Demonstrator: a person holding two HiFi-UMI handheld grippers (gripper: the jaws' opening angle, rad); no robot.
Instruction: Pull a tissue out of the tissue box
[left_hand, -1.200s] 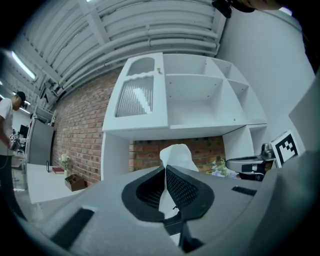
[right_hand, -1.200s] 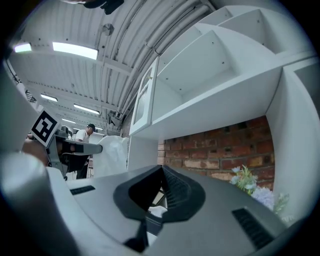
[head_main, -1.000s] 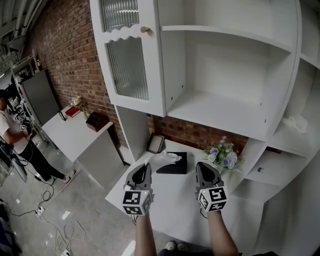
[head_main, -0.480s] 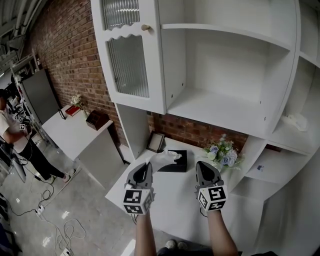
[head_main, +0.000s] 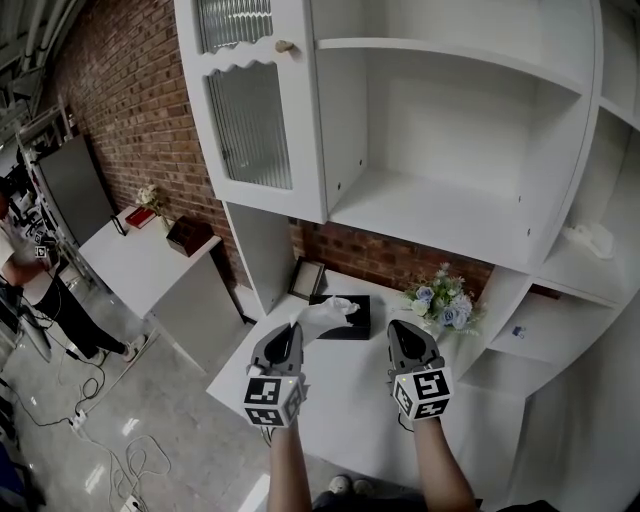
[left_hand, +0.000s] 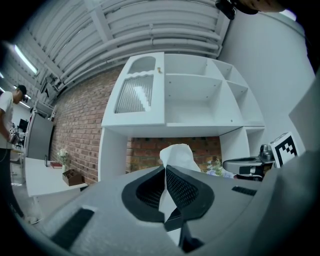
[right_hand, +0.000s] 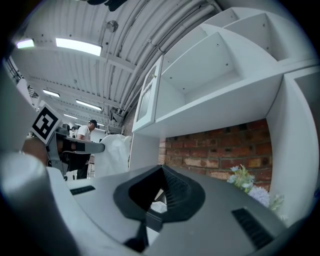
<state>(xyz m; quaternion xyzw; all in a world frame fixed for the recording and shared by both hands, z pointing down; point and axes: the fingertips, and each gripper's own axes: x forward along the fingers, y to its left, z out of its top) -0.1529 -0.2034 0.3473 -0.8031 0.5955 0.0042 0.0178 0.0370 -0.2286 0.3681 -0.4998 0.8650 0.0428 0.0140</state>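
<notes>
The tissue (head_main: 328, 313) is hanging pinched in the left gripper (head_main: 295, 330) above the left part of the white counter (head_main: 340, 410). Its loose end is reaching right to the top of the black tissue box (head_main: 356, 326), and no view is showing whether it is clear of the slot.

At the far left a person (head_main: 25, 275) is standing on the floor beside a low white side table (head_main: 140, 270), which is bearing a dark wooden box (head_main: 188, 237). The left gripper's jaws are pressing together on the tissue, with white paper sticking up above the tips and running down between them.

A picture frame (head_main: 305, 278) is leaning at the brick wall just behind the tissue box. Right of the box, the right gripper (head_main: 396, 327) is hovering level over the counter, its jaws closed tip to tip with nothing gripped. Farther right, a bunch of pale blue flowers (head_main: 445, 305) is standing near the wall.
</notes>
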